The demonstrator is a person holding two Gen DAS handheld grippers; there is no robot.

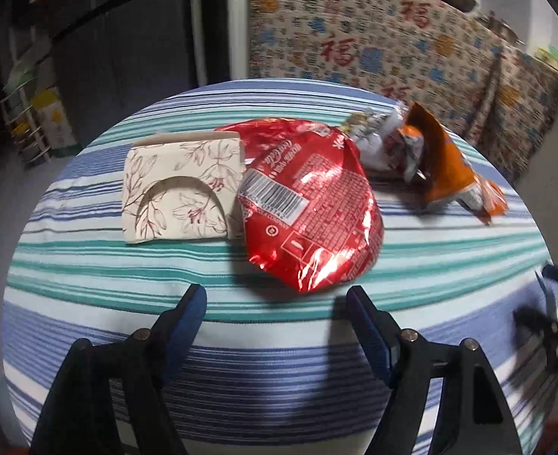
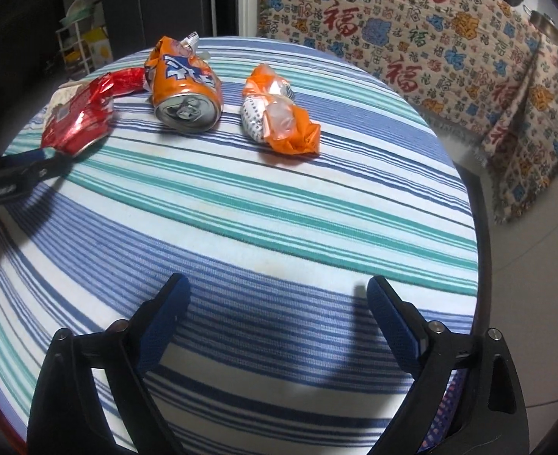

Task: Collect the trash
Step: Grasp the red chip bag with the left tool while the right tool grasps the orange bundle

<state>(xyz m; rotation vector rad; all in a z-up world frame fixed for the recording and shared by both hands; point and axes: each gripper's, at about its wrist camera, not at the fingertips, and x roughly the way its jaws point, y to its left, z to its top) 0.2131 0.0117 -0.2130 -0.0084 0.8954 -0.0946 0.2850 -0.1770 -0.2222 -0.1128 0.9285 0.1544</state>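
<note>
A flattened red cola can (image 1: pixel 309 204) lies on the striped tablecloth (image 1: pixel 127 265), just past my open left gripper (image 1: pixel 277 299), which holds nothing. Behind it lie a crumpled silver wrapper (image 1: pixel 377 136) and a crushed orange can (image 1: pixel 445 167). In the right wrist view the orange can (image 2: pixel 184 87) and a crumpled orange wrapper (image 2: pixel 279 113) lie at the far side of the table. The red can (image 2: pixel 82 113) is at the left. My right gripper (image 2: pixel 279 292) hangs open and empty over bare cloth, well short of them.
A cream floral napkin holder (image 1: pixel 182 185) stands touching the red can's left side. The round table's edge (image 2: pixel 472 227) drops off at the right to the floor. A patterned blanket (image 2: pixel 430 38) covers furniture behind. A wire shelf (image 1: pixel 28 121) stands at the far left.
</note>
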